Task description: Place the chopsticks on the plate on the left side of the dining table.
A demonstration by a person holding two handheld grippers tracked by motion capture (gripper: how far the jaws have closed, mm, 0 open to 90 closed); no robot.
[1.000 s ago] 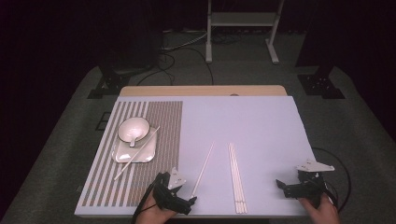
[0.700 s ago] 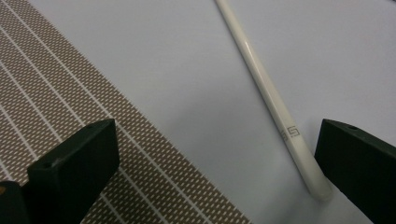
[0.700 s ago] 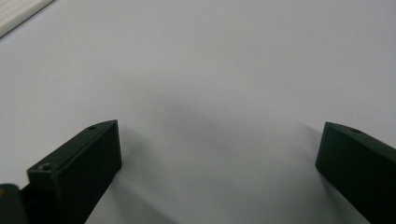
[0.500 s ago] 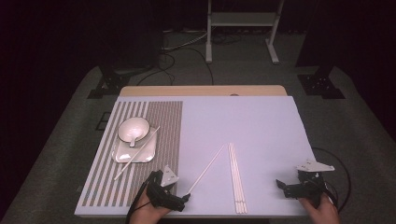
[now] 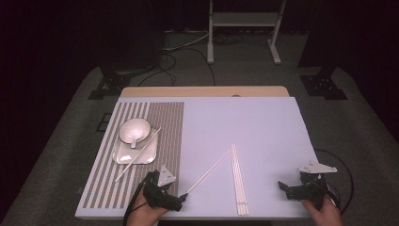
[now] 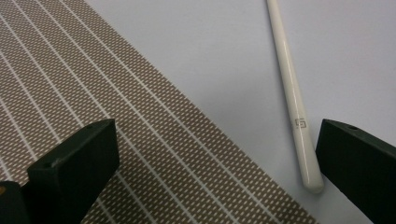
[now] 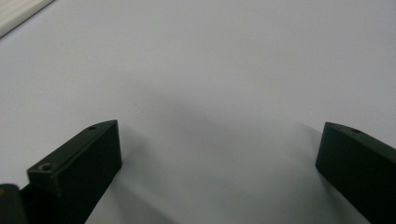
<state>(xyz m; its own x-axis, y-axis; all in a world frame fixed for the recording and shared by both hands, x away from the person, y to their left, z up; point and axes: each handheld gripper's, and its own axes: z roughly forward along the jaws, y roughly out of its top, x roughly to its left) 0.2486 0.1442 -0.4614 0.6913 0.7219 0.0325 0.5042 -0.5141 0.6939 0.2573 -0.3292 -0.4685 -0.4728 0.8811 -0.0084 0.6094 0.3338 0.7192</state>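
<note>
My left gripper (image 5: 180,201) rests at the table's front edge, where the striped placemat (image 5: 160,122) meets the pale tabletop. In the left gripper view it (image 6: 219,144) is open, straddling the placemat's edge (image 6: 93,93). A loose white chopstick (image 6: 292,93) lies flat on the tabletop, its near end just inside the right jaw, touching neither. From above, that chopstick (image 5: 208,173) slants up to the right toward a bundle of white chopsticks (image 5: 238,181). My right gripper (image 5: 283,189) sits open at the front right, over bare tabletop (image 7: 210,93).
A white bowl (image 5: 135,130) with a spoon sits on a white plate (image 5: 146,155) on the placemat, with another chopstick (image 5: 123,173) lying across the plate. A corner of the bundle (image 7: 18,11) shows in the right gripper view. A metal stand (image 5: 244,19) stands beyond the table.
My left gripper has drawn back to the left along the front edge. The loose chopstick's far end has swung right, close to the bundle's top. The right gripper has stayed put.
</note>
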